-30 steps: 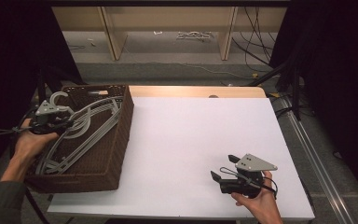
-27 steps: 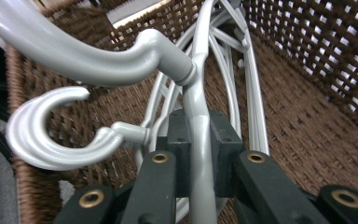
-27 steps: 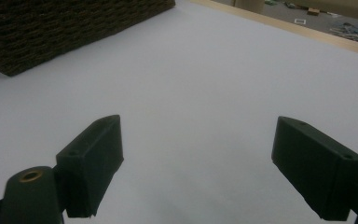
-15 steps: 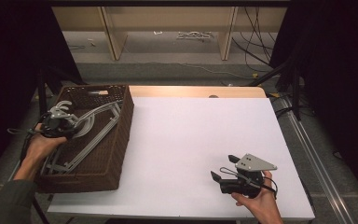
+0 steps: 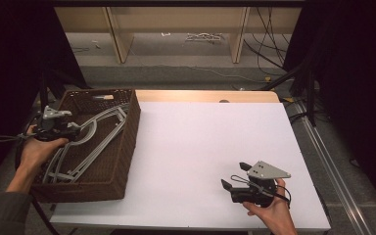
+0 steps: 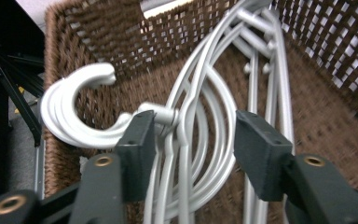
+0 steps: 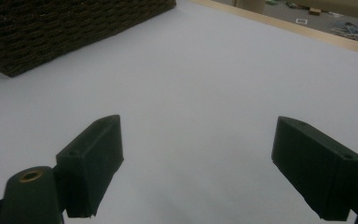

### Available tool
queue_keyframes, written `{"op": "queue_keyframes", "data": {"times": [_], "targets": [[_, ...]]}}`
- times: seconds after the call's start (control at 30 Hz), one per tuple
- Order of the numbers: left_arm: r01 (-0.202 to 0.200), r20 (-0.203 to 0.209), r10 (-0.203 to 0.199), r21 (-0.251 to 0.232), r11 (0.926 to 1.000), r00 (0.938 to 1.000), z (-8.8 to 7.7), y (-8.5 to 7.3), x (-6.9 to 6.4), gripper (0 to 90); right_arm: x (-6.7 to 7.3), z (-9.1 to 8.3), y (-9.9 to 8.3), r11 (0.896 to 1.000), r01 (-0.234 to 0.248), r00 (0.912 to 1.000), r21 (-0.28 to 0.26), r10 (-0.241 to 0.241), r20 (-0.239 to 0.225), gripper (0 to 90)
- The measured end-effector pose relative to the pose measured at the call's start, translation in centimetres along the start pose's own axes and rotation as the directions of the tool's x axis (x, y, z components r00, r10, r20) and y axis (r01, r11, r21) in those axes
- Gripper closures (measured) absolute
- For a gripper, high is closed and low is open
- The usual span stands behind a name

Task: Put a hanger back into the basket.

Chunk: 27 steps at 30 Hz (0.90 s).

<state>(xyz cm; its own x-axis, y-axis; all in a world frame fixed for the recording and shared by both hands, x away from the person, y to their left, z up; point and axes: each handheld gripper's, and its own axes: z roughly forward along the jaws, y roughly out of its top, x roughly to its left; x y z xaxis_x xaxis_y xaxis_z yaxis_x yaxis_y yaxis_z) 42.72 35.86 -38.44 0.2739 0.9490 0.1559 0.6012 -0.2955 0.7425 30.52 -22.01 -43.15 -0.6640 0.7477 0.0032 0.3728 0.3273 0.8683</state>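
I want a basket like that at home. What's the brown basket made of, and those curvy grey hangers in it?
The basket looks like woven wicker, dark brown and matte; you can see the weave. The hangers look like smooth, light grey moulded plastic, though painted metal is possible.

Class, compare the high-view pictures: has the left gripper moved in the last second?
Yes. The left gripper has moved toward the person along the brown wicker basket's left side, over the grey hangers.

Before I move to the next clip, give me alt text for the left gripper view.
The left gripper, jaws open, straddles the necks of a stack of grey hangers lying in a brown wicker basket. One jaw sits at the base of the hooks, which curl left toward the basket wall. The picture is slightly blurred.
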Motion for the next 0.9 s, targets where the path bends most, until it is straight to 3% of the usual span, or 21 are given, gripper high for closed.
{"op": "queue_keyframes", "data": {"times": [0.13,0.23,0.47,0.57,0.7,0.9], "targets": [[0.019,0.023,-0.018,-0.063,0.9978,0.9996,-1.3,0.5,-1.1,42.0,0.1,0.0,0.0,1.000,0.003,1.0000,-0.001,-0.003,0.002,17.4],[0.061,0.061,-0.055,-0.110,0.9920,0.9966,-2.1,0.6,-2.0,39.5,0.1,-0.1,0.0,1.000,0.002,1.0000,-0.006,-0.002,0.000,17.4],[0.072,0.125,-0.047,-0.200,0.9771,0.9911,-4.2,1.0,-4.9,30.9,0.2,-0.1,0.0,1.000,-0.001,1.0000,-0.007,0.001,0.003,17.4],[0.101,0.173,-0.058,-0.249,0.9632,0.9831,-5.2,1.1,-6.7,27.3,0.2,-0.1,0.0,1.000,0.001,1.0000,-0.011,-0.001,0.006,17.4],[0.111,0.232,-0.041,-0.296,0.9488,0.9719,-6.2,1.1,-8.8,24.5,0.3,-0.1,0.1,1.000,0.000,1.0000,-0.011,0.001,0.001,17.3],[0.138,0.292,-0.034,-0.342,0.9295,0.9559,-7.1,0.7,-11.8,22.2,0.5,-0.1,0.0,1.000,0.001,1.0000,-0.017,-0.001,0.000,17.3]]}}
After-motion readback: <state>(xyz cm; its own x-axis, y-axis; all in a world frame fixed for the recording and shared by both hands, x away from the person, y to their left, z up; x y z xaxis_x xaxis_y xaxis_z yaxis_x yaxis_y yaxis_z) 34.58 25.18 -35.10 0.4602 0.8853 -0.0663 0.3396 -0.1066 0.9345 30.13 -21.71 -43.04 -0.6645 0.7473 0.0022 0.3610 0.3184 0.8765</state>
